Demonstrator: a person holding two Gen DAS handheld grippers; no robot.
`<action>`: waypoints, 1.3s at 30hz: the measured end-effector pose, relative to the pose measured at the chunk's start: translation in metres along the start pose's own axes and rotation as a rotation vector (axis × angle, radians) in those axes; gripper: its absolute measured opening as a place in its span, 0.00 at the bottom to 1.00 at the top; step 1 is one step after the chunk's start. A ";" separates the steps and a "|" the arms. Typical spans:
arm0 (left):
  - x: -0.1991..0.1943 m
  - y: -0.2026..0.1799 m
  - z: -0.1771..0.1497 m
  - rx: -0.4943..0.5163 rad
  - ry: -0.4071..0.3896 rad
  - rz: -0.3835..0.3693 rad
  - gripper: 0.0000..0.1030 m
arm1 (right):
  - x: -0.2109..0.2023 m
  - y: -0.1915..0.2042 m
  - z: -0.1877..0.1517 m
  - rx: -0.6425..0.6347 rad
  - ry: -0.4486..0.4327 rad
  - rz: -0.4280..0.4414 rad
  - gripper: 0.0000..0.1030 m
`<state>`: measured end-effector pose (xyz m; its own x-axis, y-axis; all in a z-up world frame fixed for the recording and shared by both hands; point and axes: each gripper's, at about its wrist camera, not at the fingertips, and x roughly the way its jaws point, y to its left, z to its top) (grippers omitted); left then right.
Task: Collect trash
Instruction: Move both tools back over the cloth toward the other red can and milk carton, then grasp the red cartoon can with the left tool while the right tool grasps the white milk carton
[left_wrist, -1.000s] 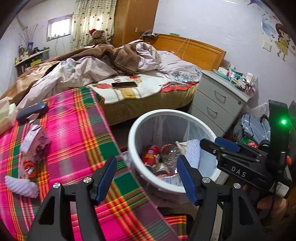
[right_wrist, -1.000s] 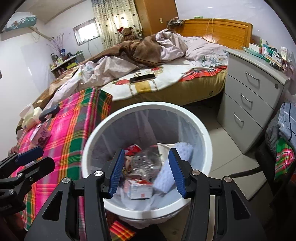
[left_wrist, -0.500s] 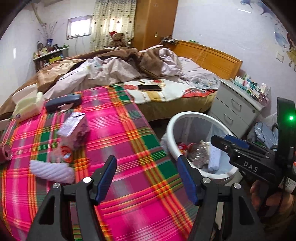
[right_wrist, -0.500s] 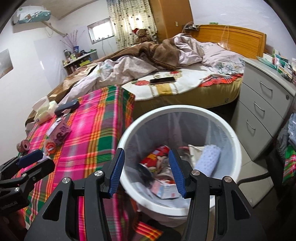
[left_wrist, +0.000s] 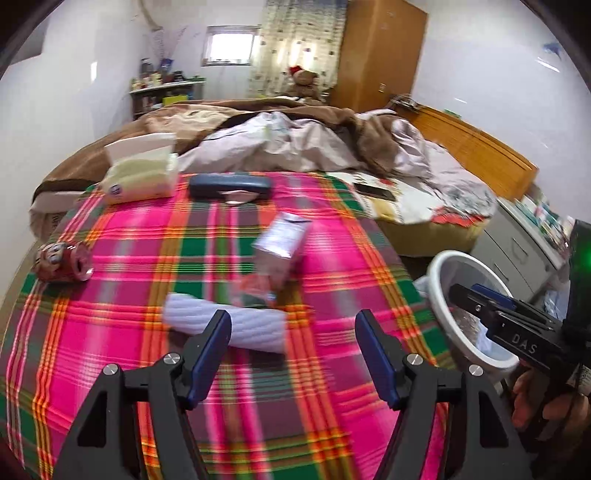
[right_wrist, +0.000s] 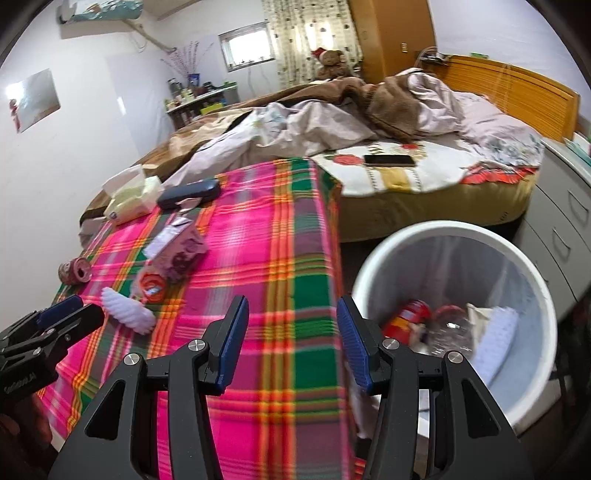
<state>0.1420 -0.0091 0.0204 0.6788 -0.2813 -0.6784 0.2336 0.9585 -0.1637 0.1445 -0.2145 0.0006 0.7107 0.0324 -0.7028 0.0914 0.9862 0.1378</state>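
Trash lies on the plaid cloth (left_wrist: 332, 280): a white foam sleeve (left_wrist: 229, 325) just beyond the left gripper (left_wrist: 291, 354), then a carton (left_wrist: 282, 243) and a can (left_wrist: 64, 260). Both the left gripper and the right gripper (right_wrist: 290, 343) are spread, empty. The bin (right_wrist: 373, 280) stands beside the cloth, trash inside.

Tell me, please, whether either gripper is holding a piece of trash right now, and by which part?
Nothing is held. The left gripper and right gripper are both open and empty above the plaid cloth.
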 end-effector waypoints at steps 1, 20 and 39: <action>-0.001 0.006 0.001 -0.009 -0.004 0.007 0.69 | 0.003 0.005 0.002 -0.004 0.004 0.011 0.51; -0.011 0.134 0.019 -0.189 -0.041 0.158 0.74 | 0.052 0.085 0.030 -0.065 0.050 0.120 0.60; 0.018 0.248 0.037 -0.425 0.006 0.238 0.79 | 0.109 0.107 0.054 0.007 0.151 0.068 0.65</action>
<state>0.2377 0.2219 -0.0059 0.6744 -0.0533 -0.7364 -0.2329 0.9311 -0.2807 0.2698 -0.1146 -0.0237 0.6026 0.1236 -0.7884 0.0520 0.9798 0.1933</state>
